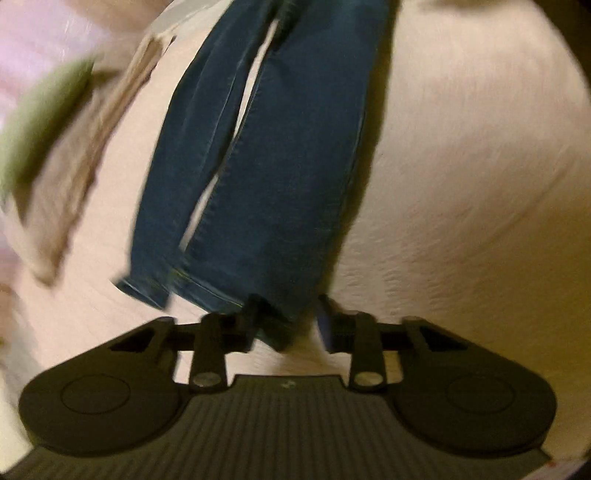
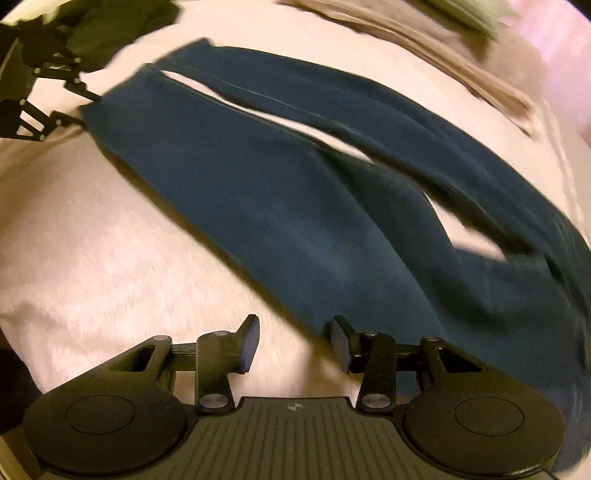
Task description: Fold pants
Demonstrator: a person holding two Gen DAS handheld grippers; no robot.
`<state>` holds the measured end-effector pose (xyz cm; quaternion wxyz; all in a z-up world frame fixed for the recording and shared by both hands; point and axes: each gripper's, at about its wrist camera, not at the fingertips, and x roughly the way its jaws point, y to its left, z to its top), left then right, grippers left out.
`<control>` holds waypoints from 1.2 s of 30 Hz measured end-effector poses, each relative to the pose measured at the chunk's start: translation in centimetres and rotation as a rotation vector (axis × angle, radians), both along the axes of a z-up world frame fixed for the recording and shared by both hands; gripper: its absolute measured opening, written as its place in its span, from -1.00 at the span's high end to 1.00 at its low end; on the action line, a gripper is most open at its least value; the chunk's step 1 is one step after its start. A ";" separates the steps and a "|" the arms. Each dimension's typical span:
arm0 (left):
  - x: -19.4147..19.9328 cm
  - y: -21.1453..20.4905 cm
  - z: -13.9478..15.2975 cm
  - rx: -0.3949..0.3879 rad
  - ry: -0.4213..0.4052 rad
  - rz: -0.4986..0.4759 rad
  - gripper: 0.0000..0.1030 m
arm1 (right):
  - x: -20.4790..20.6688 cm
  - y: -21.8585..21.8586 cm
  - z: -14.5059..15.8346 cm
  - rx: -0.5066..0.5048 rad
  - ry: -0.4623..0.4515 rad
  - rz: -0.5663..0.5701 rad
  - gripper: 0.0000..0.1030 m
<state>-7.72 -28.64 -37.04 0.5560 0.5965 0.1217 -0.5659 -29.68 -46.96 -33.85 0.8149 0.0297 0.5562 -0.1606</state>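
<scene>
Blue jeans lie flat on a pale bedcover, legs side by side with a narrow gap between them. In the left wrist view the hems point toward me. My left gripper is open, and a corner of the nearer leg's hem sits between its fingers. In the right wrist view the jeans run diagonally from upper left to lower right. My right gripper is open at their near edge, the right finger over the denim. The left gripper shows at the hem, upper left.
A beige garment and a green item lie left of the jeans; both appear blurred at the top right of the right wrist view, the beige garment. A dark cloth lies beyond the hems. Bare bedcover spreads to my left.
</scene>
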 end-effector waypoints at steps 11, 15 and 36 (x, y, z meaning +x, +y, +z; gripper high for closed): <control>2.4 2.2 9.3 0.070 0.315 0.209 0.96 | -10.8 -6.9 2.6 -0.038 -0.066 -0.453 0.22; -0.2 2.1 8.8 0.161 0.327 0.228 0.97 | -16.1 -11.2 2.3 0.033 -0.152 -0.714 0.22; -4.0 0.7 5.6 0.337 0.285 0.352 0.88 | -30.5 -24.6 0.9 0.147 -0.420 -1.504 0.23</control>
